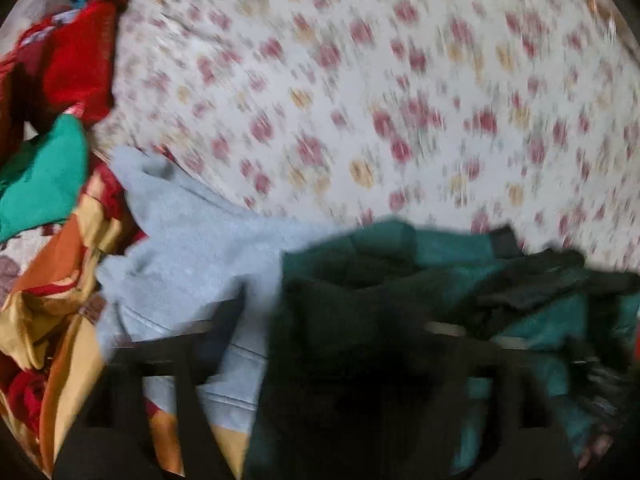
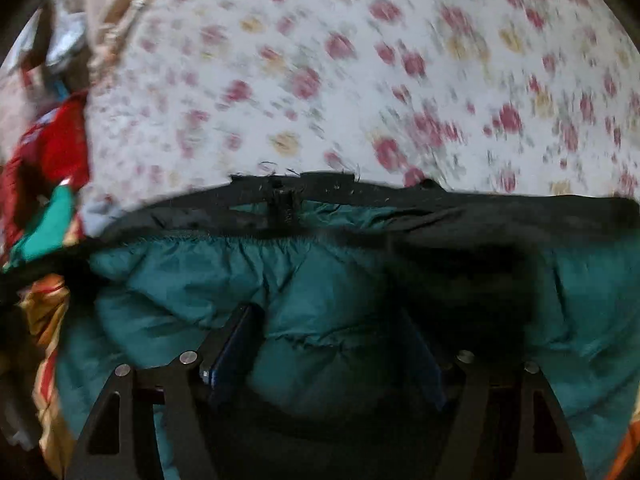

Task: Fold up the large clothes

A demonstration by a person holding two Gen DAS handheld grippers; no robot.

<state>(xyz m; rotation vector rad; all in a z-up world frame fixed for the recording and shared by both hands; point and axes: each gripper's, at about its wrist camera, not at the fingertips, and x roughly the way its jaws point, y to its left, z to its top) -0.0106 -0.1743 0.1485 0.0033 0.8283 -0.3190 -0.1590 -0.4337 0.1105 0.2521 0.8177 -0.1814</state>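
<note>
Lying across the near edge of the bed (image 2: 360, 60), which is covered in a white sheet printed with red and yellow flowers, is a teal padded jacket (image 2: 320, 292) with black trim (image 2: 400, 204) along its far edge. The right gripper (image 2: 332, 344) hovers close over the quilted teal fabric with its jaws spread; the jacket fills the gap between the blue fingers (image 2: 236, 344), but the pads do not press on it. In the left wrist view the same jacket (image 1: 452, 248) sits bunched at the near edge, its dark folds covering much of the left gripper (image 1: 332, 320). That gripper's black fingers (image 1: 224, 320) stand wide apart, with cloth between them and nothing pinched, though blur makes the contact hard to judge. Just beside the jacket, toward the bed's left side, lies a pale blue garment (image 1: 188, 240). Beyond it, at the left edge, is a heap of other clothes: a bright green piece (image 1: 44, 176), a red one (image 1: 76, 64) farther back, and shiny orange and gold fabric (image 1: 56, 300) nearest. Both views are smeared by motion blur.
</note>
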